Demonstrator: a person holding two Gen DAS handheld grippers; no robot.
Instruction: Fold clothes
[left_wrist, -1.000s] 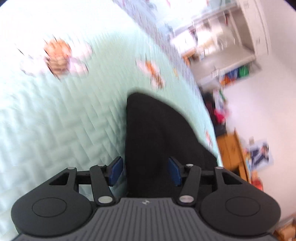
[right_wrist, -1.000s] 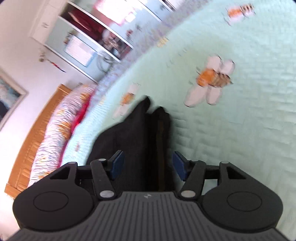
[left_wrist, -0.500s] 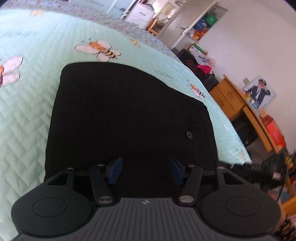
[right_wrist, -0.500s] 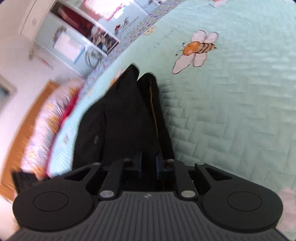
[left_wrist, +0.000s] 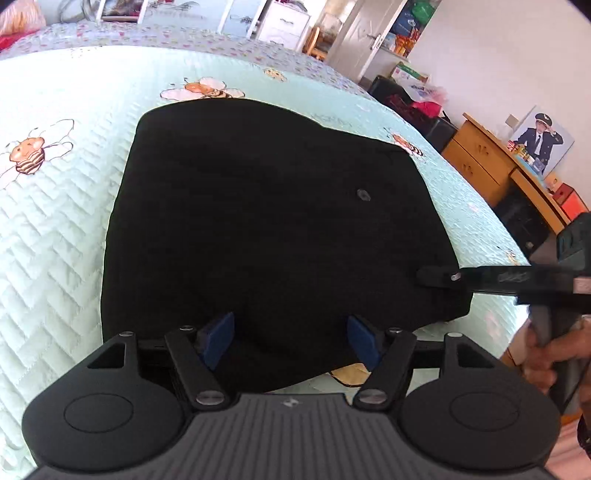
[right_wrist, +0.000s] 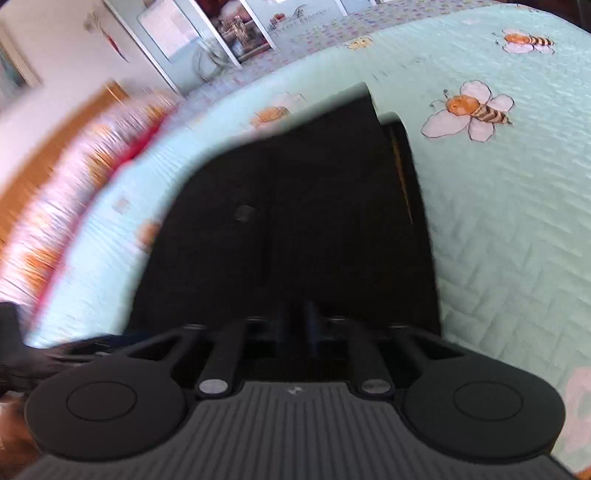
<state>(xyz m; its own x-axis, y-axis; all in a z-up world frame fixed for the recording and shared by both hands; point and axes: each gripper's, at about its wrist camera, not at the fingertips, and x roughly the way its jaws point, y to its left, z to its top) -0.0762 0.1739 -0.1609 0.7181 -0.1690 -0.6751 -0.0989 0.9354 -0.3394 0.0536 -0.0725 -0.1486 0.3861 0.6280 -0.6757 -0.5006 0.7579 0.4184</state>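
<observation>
A black garment (left_wrist: 266, 221) with a small metal button (left_wrist: 364, 194) lies folded flat on a mint quilted bedspread (left_wrist: 55, 229) printed with bees. My left gripper (left_wrist: 291, 334) hovers over the garment's near edge. Its jaws are opening, and the blue pads (left_wrist: 218, 338) stand apart with cloth below them, not pinched. My right gripper (right_wrist: 295, 314) is shut on the garment's near edge. In the left wrist view, my right gripper (left_wrist: 430, 276) reaches in from the right at the garment's right corner, held by a hand (left_wrist: 543, 354). The black garment (right_wrist: 314, 221) shows a tan inner seam along its right side.
The bed's edge drops away on the right of the left wrist view. Beyond it stand a wooden dresser (left_wrist: 484, 162), dark bags and a white door. A wooden headboard and a patterned pillow (right_wrist: 74, 177) lie blurred on the left of the right wrist view.
My right gripper's jaws have closed on the garment's near edge. The left gripper has swung round over the garment, which now spreads wide below it, and its jaws stand wider.
</observation>
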